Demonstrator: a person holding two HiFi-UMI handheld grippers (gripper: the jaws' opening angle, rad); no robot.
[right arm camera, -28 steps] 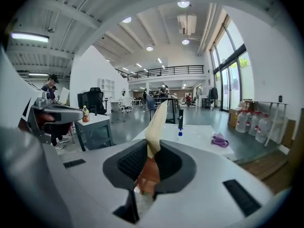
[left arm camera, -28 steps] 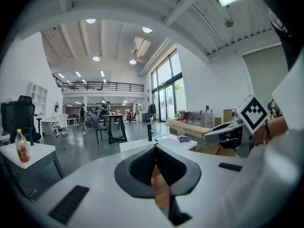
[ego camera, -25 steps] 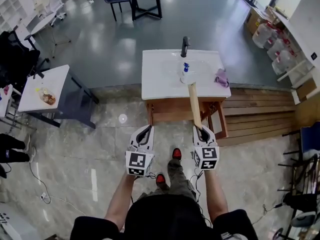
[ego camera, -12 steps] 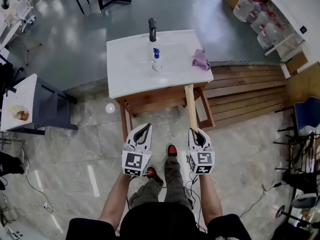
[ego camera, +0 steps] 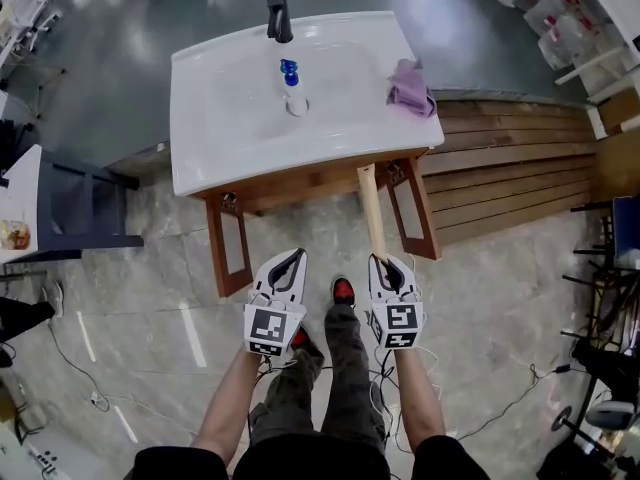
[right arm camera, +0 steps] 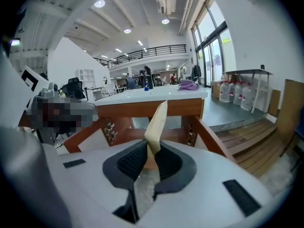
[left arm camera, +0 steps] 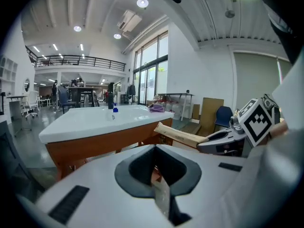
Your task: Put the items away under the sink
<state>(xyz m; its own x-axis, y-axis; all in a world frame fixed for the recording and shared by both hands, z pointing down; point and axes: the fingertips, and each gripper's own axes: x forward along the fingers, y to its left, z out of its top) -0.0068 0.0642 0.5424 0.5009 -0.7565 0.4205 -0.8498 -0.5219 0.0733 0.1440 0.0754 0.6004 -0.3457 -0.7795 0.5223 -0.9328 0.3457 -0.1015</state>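
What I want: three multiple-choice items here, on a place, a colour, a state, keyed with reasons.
1. The crumpled purple cloth lies: A in the basin; B at the right of the white sink top; C on the floor.
2. The cap of the clear plastic bottle is: A blue; B red; C green.
3. The right gripper is: A open, empty; B out of view; C shut on the long pale flat stick.
B, it rests near the top's edge; A, the cap shows blue; C, its jaws clamp the stick.
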